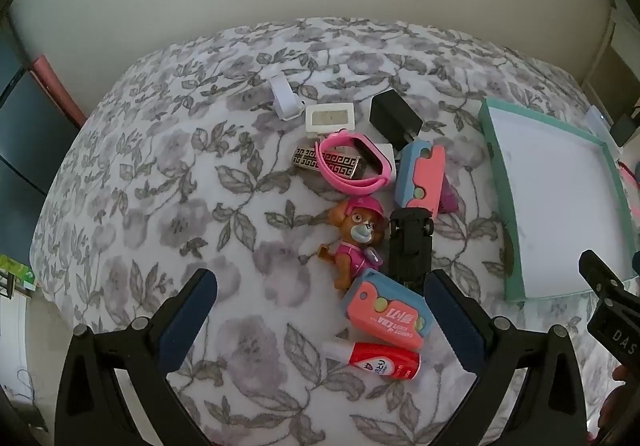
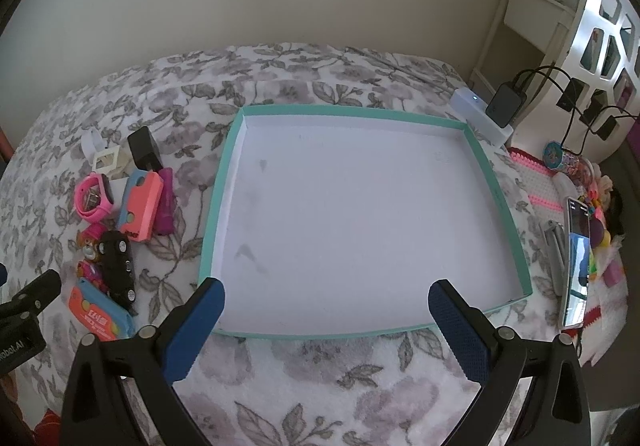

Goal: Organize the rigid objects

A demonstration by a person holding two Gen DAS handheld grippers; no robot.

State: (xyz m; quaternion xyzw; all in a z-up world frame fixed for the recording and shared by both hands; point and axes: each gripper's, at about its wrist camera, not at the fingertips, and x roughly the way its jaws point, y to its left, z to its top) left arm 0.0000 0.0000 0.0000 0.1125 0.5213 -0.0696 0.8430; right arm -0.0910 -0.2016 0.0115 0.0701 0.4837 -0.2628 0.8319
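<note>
Your left claw (image 1: pixel 320 310) hangs wide open over a cluster of small rigid things on the floral bedspread (image 1: pixel 160 173): a pink-clad toy dog (image 1: pixel 356 242), a black toy car (image 1: pixel 410 242), two pink-and-blue cases (image 1: pixel 386 310), a red tube (image 1: pixel 384 362), a pink watch (image 1: pixel 352 161), a black charger (image 1: pixel 394 117) and a white frame (image 1: pixel 330 117). Your right claw (image 2: pixel 326 322) is also spread wide, holding nothing, above the teal-rimmed tray (image 2: pixel 218 181); its white floor holds no objects. The cluster sits just left of the tray.
</note>
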